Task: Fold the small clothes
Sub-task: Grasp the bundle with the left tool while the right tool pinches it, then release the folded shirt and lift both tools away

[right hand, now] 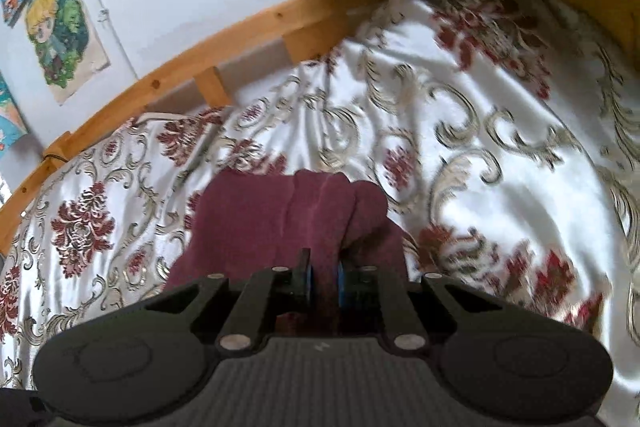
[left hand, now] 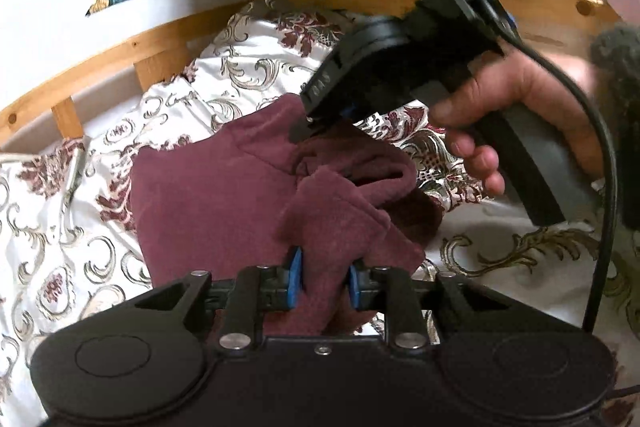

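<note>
A small dark red cloth [left hand: 208,195] lies on the bed cover [left hand: 60,227], which is white with gold swirls and red flowers. The cloth is the thing to fold, and everything else here sits around it.

The left gripper [left hand: 324,277] is at the near edge of the cloth. Its blue fingers [left hand: 295,277] are close together, with a flap of the red cloth pinched between them. That flap is lifted up off the rest of the cloth.

The right gripper [left hand: 308,125] is at the far side of the cloth, held by the right hand [left hand: 500,115]. In its own camera, its jaws are narrow and red cloth sits between them, so it looks like it holds the cloth too. That picture is a bit blurry, so the grip may be loose.

The part of the cloth away from the right gripper lies flat and smooth, with a straight edge. It looks like one fold may be made there already. The part by the two grippers is bunched and lumpy, with soft rolls.

So the job seems about half done. The lifted part has to be laid over the flat part and pressed neat. A wooden bed rail [left hand: 100,63] runs behind the cloth, and the wall behind it has bright pictures [right hand: 60,27].
</note>
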`<act>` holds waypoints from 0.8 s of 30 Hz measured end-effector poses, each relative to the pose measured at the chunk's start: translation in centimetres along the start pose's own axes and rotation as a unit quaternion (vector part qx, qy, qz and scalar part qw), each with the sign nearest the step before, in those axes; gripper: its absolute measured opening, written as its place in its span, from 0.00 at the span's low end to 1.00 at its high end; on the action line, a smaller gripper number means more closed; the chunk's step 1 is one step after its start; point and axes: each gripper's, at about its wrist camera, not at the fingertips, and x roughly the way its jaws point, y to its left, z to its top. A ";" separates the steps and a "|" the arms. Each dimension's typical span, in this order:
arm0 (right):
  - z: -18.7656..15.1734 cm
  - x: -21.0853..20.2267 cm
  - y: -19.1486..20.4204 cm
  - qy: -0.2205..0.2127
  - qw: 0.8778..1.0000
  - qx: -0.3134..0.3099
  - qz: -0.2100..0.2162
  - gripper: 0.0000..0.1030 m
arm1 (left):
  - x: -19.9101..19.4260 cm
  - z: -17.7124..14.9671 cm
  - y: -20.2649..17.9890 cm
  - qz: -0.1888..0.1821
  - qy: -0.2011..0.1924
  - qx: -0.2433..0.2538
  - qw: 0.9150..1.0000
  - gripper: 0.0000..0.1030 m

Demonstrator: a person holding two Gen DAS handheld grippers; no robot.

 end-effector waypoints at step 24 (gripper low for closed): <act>-8.8 -11.3 -0.7 -0.071 0.996 0.021 -0.039 0.99 | -4.9 -2.4 6.0 0.033 -0.032 -0.266 0.963 0.99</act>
